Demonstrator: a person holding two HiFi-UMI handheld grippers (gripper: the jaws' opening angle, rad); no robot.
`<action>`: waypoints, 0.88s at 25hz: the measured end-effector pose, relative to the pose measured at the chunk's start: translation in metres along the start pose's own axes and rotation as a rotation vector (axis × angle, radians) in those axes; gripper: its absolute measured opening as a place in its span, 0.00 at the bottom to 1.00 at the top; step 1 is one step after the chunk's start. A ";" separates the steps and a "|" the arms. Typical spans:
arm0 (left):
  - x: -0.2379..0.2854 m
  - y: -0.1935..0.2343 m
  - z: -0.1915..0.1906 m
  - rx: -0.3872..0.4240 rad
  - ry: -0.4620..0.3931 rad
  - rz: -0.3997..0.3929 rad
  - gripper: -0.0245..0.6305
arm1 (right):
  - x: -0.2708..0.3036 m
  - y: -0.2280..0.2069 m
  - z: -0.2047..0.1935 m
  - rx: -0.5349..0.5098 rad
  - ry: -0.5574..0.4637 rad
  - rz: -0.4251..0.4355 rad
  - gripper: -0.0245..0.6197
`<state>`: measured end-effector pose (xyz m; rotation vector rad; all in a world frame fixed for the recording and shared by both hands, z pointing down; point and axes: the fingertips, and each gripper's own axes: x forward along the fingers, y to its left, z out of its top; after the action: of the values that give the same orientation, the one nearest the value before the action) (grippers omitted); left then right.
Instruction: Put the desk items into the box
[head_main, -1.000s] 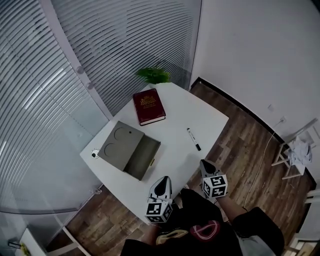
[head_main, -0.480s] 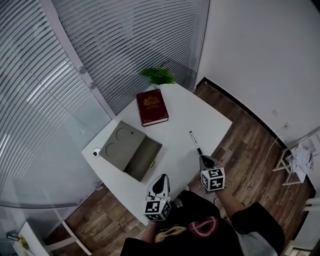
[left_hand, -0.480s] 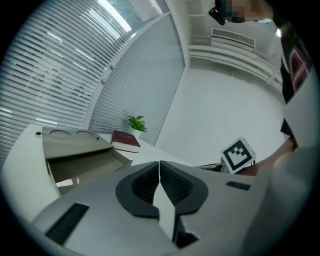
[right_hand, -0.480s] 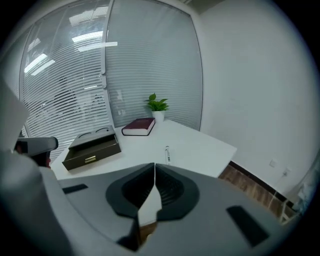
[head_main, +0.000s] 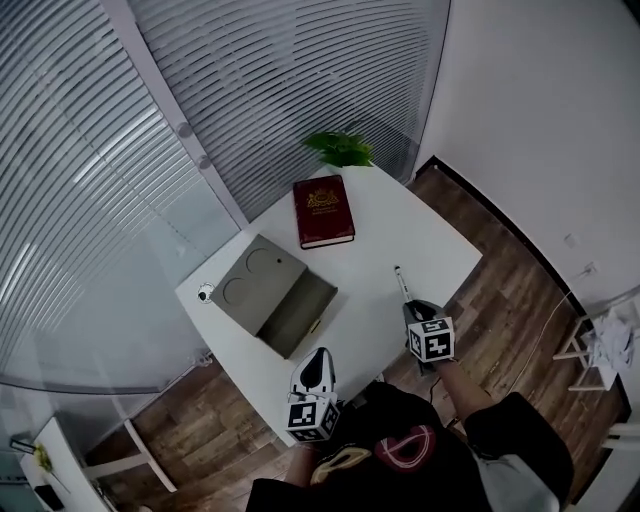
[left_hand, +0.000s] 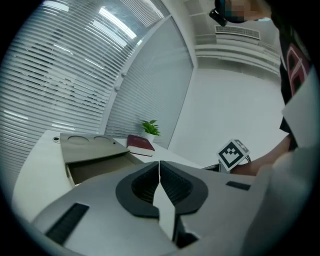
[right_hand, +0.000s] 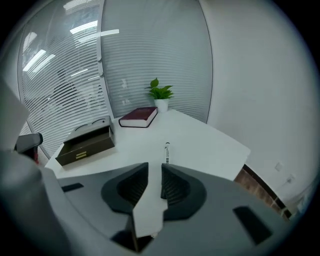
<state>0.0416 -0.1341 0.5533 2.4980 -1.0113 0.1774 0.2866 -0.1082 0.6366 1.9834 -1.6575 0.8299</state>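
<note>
- Left gripper (left_hand: 159, 162): jaws pressed together, nothing between them; it hangs over the near edge of the white desk (head_main: 375, 245).
- Right gripper (right_hand: 155, 167): jaws opening, a narrow gap, nothing in it.
- Pen (right_hand: 167, 152): lies flat on the desk just ahead of the right jaw tips, untouched.
- Box (head_main: 275, 300): lid thrown back, at the desk's left side.
- Dark red book (head_main: 323, 210): flat beyond the box, near the potted plant (head_main: 340, 148) at the far corner.
</note>
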 end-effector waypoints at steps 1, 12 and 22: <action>-0.001 0.003 0.004 -0.004 -0.005 0.019 0.07 | 0.003 -0.001 0.001 -0.001 0.004 0.002 0.18; 0.001 0.018 0.005 -0.007 -0.029 0.109 0.07 | 0.041 -0.020 -0.001 -0.040 0.111 0.007 0.20; -0.001 0.033 0.009 -0.016 -0.031 0.165 0.07 | 0.067 -0.029 -0.006 -0.064 0.200 -0.037 0.23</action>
<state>0.0184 -0.1585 0.5562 2.4094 -1.2269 0.1808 0.3208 -0.1473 0.6882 1.8179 -1.5107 0.9171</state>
